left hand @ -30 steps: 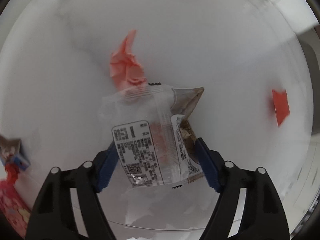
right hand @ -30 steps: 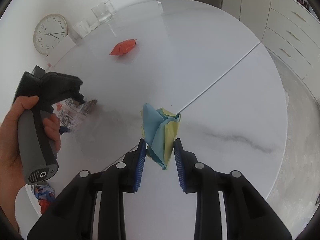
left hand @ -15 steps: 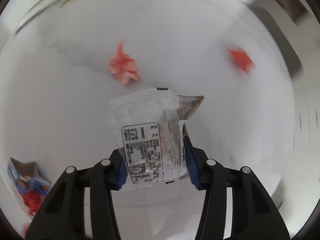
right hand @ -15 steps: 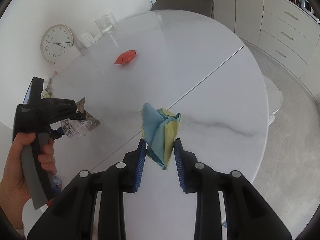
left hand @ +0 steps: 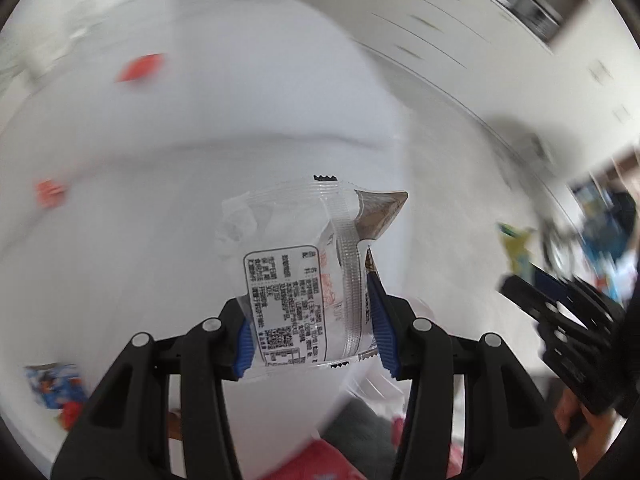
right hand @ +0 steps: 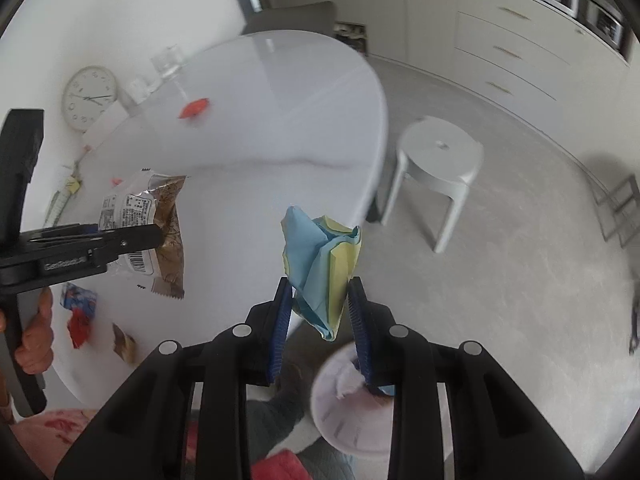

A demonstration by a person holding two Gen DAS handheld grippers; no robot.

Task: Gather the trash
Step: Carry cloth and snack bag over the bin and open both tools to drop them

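- While the left gripper (left hand: 312, 332) hangs above the round white table (right hand: 280, 92), its blue pads pinch a clear plastic snack wrapper with a printed label (left hand: 298, 280); the jaws have just been closing on it.
- Clamped on a crumpled blue-and-yellow paper wad (right hand: 320, 268), the right gripper (right hand: 322, 320) holds it off the table edge, above a white bin (right hand: 348, 420) on the grey floor.
- Left on the tabletop are a red scrap (right hand: 194, 107), a blue-and-red wrapper (right hand: 78, 308) and a small brown wrapper (right hand: 124, 346) near the front rim.
- Beside the table stands a white plastic stool (right hand: 436, 160).
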